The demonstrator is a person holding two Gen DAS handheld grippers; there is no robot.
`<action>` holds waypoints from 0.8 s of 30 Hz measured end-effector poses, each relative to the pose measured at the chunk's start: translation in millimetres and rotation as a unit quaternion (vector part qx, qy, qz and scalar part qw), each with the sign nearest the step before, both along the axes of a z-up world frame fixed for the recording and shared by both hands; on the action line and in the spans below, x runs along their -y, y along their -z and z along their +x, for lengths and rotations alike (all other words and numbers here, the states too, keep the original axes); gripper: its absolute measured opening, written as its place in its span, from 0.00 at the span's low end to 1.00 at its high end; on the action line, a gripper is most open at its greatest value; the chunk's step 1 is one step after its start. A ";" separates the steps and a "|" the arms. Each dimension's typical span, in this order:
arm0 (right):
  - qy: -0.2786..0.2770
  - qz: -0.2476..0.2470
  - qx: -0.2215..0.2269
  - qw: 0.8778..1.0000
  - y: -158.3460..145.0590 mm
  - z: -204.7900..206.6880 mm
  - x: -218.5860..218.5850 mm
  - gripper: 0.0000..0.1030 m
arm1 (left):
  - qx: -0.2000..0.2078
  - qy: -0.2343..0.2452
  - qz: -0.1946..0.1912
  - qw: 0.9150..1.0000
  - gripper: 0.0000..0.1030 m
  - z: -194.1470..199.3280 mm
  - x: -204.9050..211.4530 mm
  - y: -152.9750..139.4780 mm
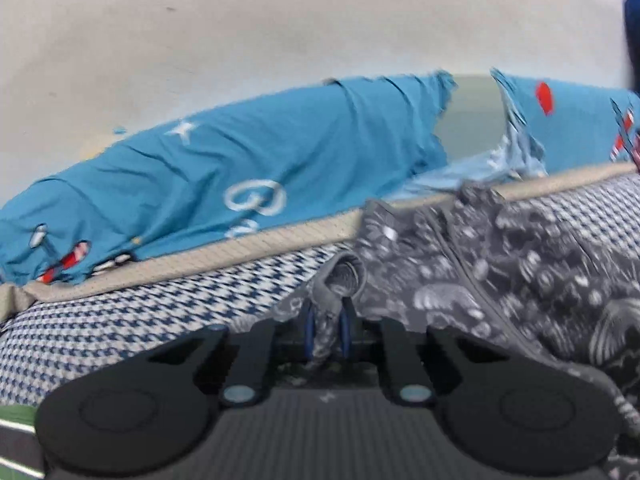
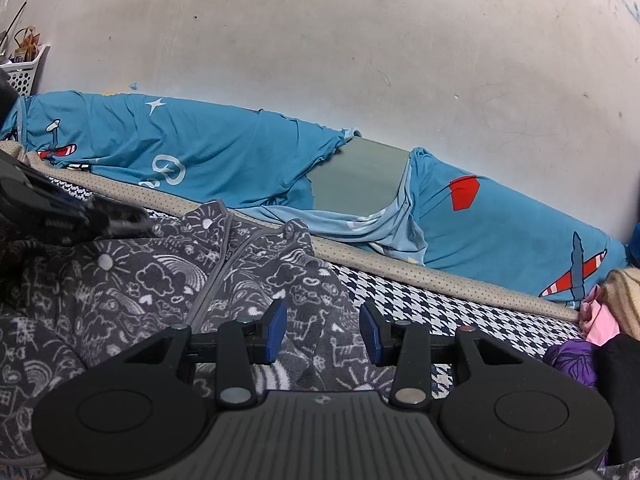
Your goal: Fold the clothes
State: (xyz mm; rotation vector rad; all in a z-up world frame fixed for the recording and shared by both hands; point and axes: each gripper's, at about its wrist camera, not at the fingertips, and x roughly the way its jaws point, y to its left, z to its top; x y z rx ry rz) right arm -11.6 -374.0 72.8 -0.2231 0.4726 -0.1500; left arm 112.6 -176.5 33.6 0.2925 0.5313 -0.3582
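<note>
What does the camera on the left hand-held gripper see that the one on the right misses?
Only the left view shows its left hand-held gripper shut on a fold of the grey patterned fleece jacket. Only the right view shows the open right hand-held gripper, a white basket and a pink garment. Both show the jacket, the blue airplane-print sheet and the houndstooth cover.

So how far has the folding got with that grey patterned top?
Barely begun. Nothing looks folded: the grey top lies rumpled and spread on the checked bedcover. In hand: the left gripper is shut on a bunch of its fabric, while the right gripper hangs open above it. All the folds remain, and more clothes wait at the right.
</note>
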 end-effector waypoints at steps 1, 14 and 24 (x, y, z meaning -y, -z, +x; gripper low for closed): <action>0.000 0.000 -0.001 1.000 0.4 0.1 0.0 0.38 | 0.010 -0.013 -0.004 1.000 0.11 -0.7 -5.0 -2.4; 0.000 0.003 -0.010 1.000 5.3 4.6 -1.6 0.38 | 0.101 -0.183 -0.027 0.977 0.11 -5.8 -93.5 -40.1; -0.004 -0.005 -0.015 1.000 10.1 8.4 -7.5 0.38 | 0.148 -0.296 -0.032 0.943 0.11 -11.5 -160.7 -57.2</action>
